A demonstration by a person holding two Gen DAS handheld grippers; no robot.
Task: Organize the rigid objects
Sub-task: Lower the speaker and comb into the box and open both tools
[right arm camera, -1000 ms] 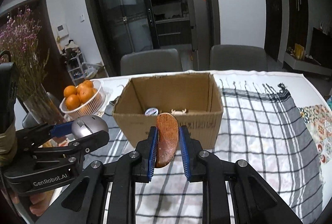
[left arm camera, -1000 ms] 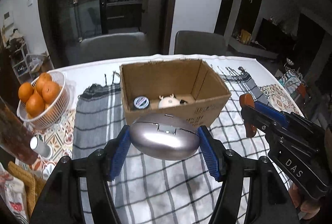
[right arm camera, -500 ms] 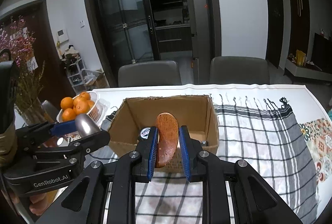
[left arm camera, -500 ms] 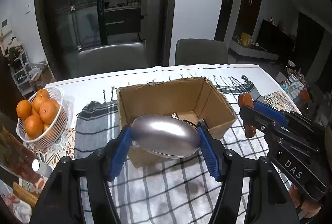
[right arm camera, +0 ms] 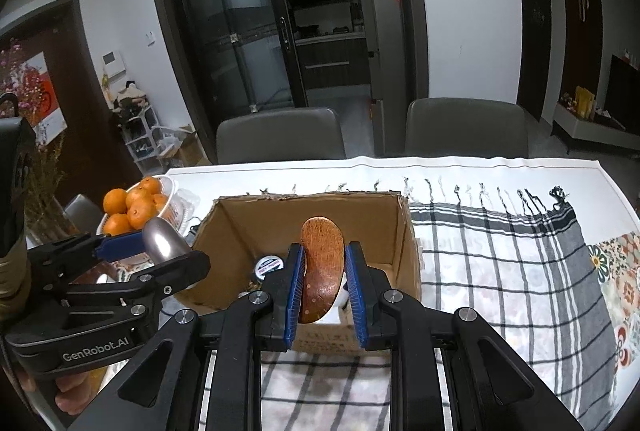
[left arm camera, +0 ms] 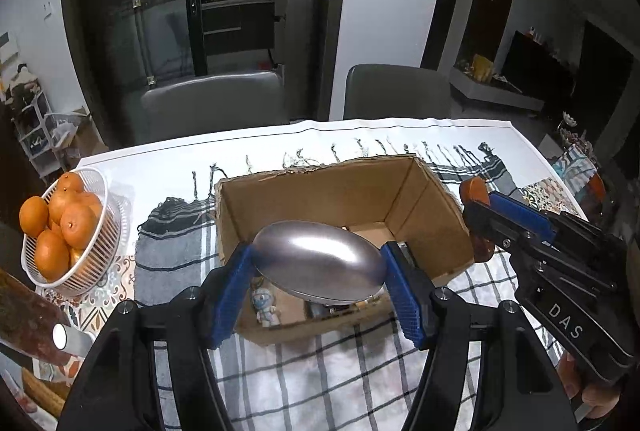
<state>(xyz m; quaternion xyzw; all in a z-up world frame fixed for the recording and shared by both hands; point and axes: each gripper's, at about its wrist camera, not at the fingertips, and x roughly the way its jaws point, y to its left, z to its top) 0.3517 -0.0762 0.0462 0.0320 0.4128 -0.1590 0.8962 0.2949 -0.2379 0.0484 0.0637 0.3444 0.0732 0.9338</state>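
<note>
An open cardboard box (left arm camera: 320, 187) (right arm camera: 312, 211) stands on the checked cloth. My left gripper (left arm camera: 318, 255) is shut on a silver oval mouse (left arm camera: 320, 259), held over the box's near wall. From the right wrist view that gripper (right arm camera: 156, 247) and the mouse (right arm camera: 162, 241) sit left of the box. My right gripper (right arm camera: 322, 259) is shut on a flat brown wooden piece (right arm camera: 322, 267), upright above the box's near edge. In the left wrist view it (left arm camera: 492, 207) hovers by the box's right wall with the wooden piece (left arm camera: 472, 191). Inside lie a round tin (right arm camera: 269, 264) and a small blue-white figurine (left arm camera: 264, 305).
A white basket of oranges (left arm camera: 72, 231) (right arm camera: 136, 207) stands left of the box. A vase of dried flowers (right arm camera: 44, 199) is at the far left edge. Two grey chairs (right arm camera: 280, 135) face the table's far side. The checked cloth (right arm camera: 500, 271) stretches right of the box.
Both grippers have moved forward with their loads, from in front of the box to over its near wall. The box now sits lower and closer in both views.
</note>
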